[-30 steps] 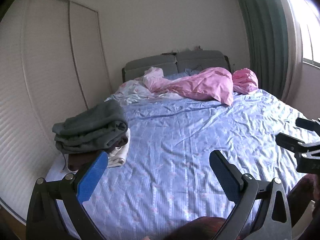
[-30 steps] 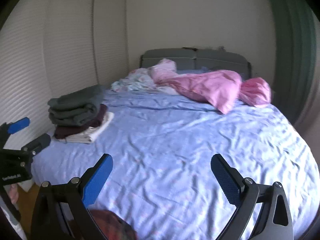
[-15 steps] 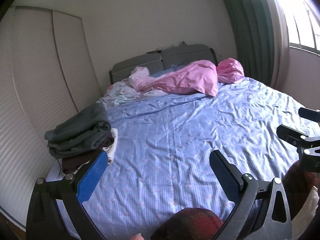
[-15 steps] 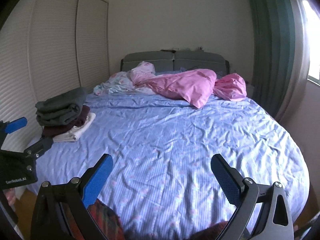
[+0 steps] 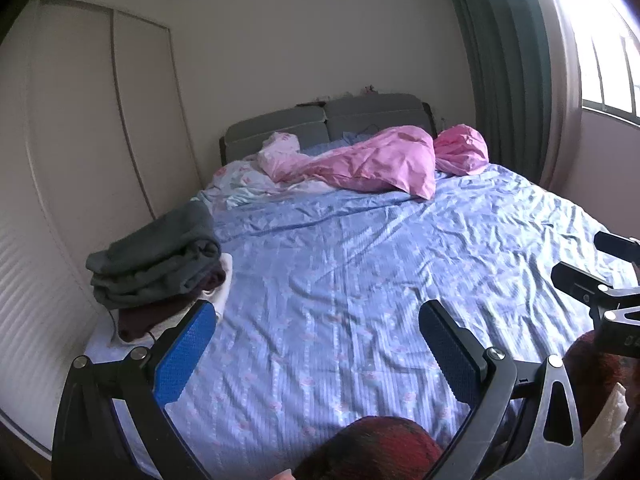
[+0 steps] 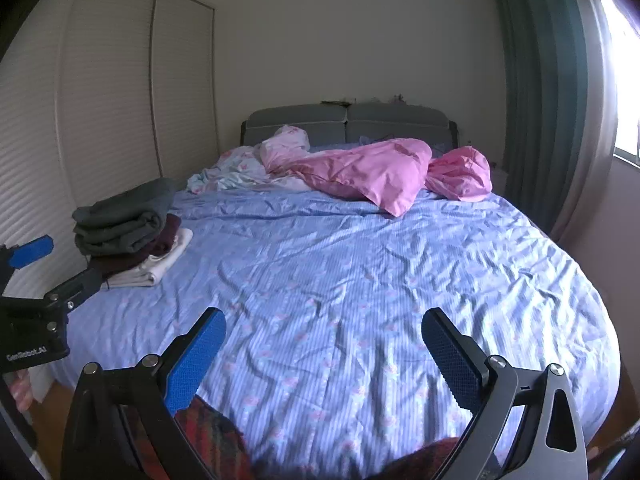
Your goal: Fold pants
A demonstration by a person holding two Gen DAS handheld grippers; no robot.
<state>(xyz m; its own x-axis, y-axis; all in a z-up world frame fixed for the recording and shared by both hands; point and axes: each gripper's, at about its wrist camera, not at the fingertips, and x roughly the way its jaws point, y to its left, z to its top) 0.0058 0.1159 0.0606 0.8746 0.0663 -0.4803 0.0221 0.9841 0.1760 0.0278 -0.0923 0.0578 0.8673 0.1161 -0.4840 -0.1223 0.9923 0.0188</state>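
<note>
Both tools hang open and empty — left tool [image 5: 316,344], right tool [image 6: 324,344]. Your red plaid pants [image 6: 212,436] bunch below them at the bed's [image 6: 360,264] near edge, nearer neither.

white "genrobot.ai" lettering, on the left gripper [image 6: 36,280] body

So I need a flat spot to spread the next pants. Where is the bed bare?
The blue sheet lies bare from the near edge up to the pink duvet. Crowded: the folded stack at the left edge and the bedding heaped along the headboard.
</note>
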